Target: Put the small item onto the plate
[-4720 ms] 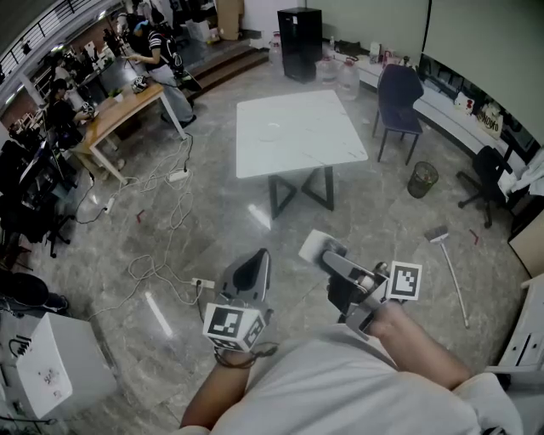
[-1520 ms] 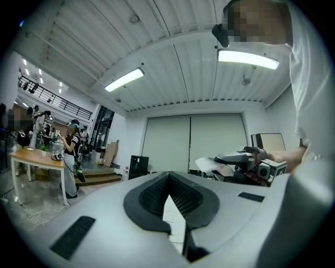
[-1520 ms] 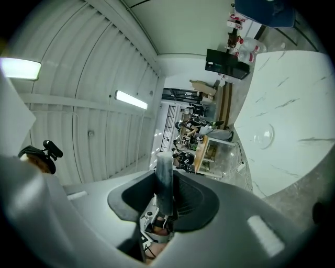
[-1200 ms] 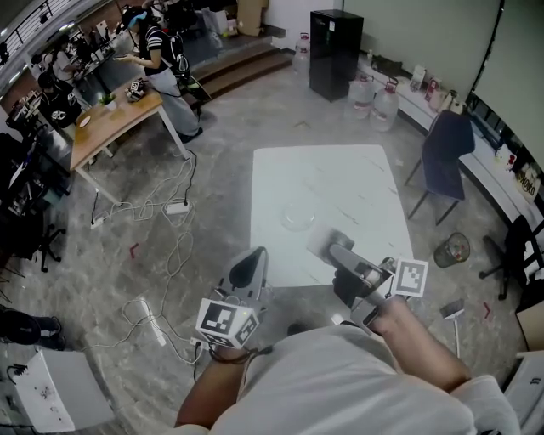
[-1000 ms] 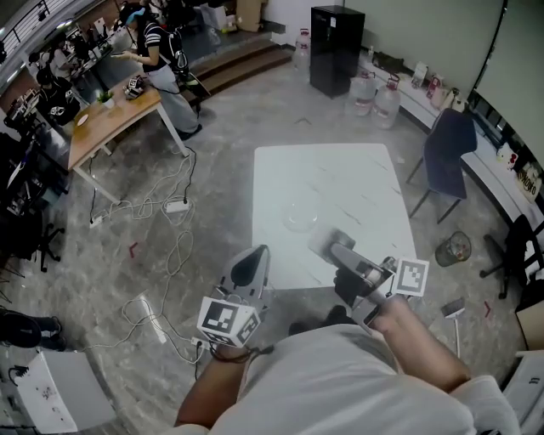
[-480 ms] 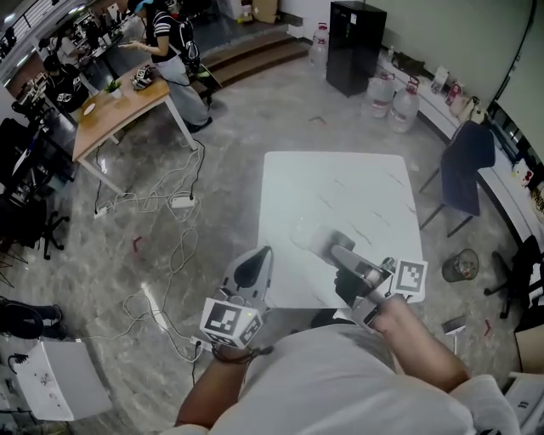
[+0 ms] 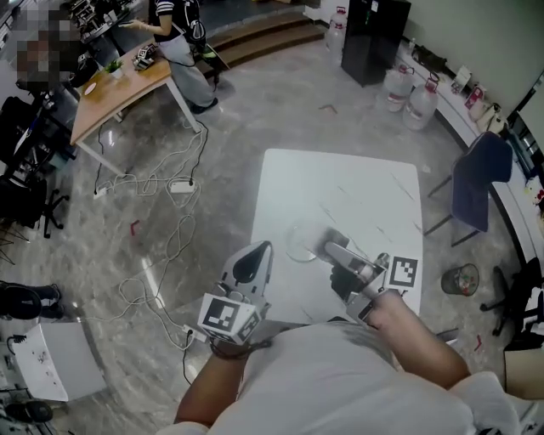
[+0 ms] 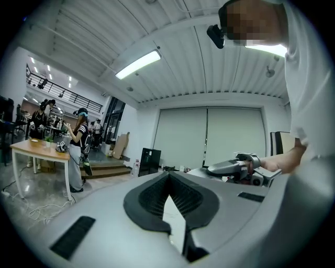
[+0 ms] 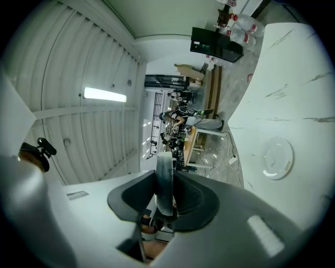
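A: Nearest to you, your left tongs [image 7: 257, 251] are closed. The two dark pads meet at the tips and nothing is between them. You hold them in the air by the near left corner of the white counter [image 7: 357, 191].

B: I agree. In the left gripper view the left tongs [image 8: 168, 180] point across the room, and your other hand with its tool shows at the right side.

A: Your right tongs [image 7: 334, 249] are closed on the small item [image 7: 331, 237], a thin, flat, grey piece. In the right gripper view the small item [image 9: 164, 162] stands on its edge between the pads of the right tongs [image 9: 165, 183] and sticks out past the tips.

B: So the small item is in your grip, in the air over the white counter, and not yet on the plate [image 7: 299, 242]. The plate is clear and round. It lies flat on the white counter, just beside the tips of the right tongs, at their left in the head view.

A: In the right gripper view the plate [image 9: 277, 158] also lies apart from the item, on the white counter [image 9: 293, 89].

B: Farther away, a power strip [image 7: 181, 187] and loose cables [image 7: 153, 170] lie on the grey floor left of the white counter. At its right stand a blue chair [image 7: 472, 183] and a waste bin [image 7: 460, 279].

A: Farthest from you are a wooden counter [image 7: 119, 81] with a person [image 7: 178, 25] standing beside it, a black cabinet [image 7: 374, 30], and water bottles [image 7: 410, 89] near the wall.
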{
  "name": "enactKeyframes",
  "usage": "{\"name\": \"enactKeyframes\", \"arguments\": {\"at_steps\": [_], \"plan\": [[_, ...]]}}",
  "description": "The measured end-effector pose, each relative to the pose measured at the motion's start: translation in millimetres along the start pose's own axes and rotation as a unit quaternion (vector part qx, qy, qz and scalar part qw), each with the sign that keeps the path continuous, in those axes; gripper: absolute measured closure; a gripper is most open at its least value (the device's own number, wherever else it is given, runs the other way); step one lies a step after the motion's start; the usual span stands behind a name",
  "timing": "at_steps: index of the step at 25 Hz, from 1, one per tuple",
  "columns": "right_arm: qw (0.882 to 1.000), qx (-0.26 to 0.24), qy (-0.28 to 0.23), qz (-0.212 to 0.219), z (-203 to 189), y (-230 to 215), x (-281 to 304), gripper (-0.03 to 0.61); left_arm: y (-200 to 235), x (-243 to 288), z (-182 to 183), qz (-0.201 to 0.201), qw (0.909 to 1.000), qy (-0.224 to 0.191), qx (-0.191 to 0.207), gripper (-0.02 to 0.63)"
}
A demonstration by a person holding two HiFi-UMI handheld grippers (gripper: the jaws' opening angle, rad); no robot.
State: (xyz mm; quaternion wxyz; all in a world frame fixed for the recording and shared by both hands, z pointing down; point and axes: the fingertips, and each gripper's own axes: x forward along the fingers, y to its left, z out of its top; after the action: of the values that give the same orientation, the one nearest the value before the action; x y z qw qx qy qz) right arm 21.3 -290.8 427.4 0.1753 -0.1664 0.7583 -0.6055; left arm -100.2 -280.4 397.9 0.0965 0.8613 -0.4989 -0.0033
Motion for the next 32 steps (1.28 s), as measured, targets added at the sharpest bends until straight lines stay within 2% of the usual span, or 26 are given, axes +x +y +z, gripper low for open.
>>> {"name": "enactKeyframes", "arguments": {"at_steps": [8,11,16,19,24,28,32], "plan": [[0.998,0.020,0.036,-0.045,37,-73,15,0.477,18,48,-25,0.023,0.9995,0.020,-0.005,0.608],[0.996,0.021,0.043,-0.071,40,-102,24,0.477,29,55,-33,0.015,0.9992,0.037,-0.003,0.607],[0.992,0.027,0.048,-0.111,39,-152,43,0.477,58,68,-47,0.006,0.9990,0.040,-0.022,0.609],[0.989,0.042,0.049,-0.136,38,-182,49,0.477,64,76,-61,-0.012,0.9977,0.062,-0.023,0.609],[0.984,0.066,0.059,-0.153,28,-227,64,0.477,83,93,-85,-0.032,0.9961,0.080,-0.019,0.608],[0.979,0.076,0.081,-0.173,16,-265,63,0.477,85,109,-110,-0.047,0.9948,0.089,-0.017,0.609],[0.972,0.084,0.091,-0.199,8,-303,60,0.477,87,118,-133,-0.046,0.9948,0.086,-0.031,0.609]]}}
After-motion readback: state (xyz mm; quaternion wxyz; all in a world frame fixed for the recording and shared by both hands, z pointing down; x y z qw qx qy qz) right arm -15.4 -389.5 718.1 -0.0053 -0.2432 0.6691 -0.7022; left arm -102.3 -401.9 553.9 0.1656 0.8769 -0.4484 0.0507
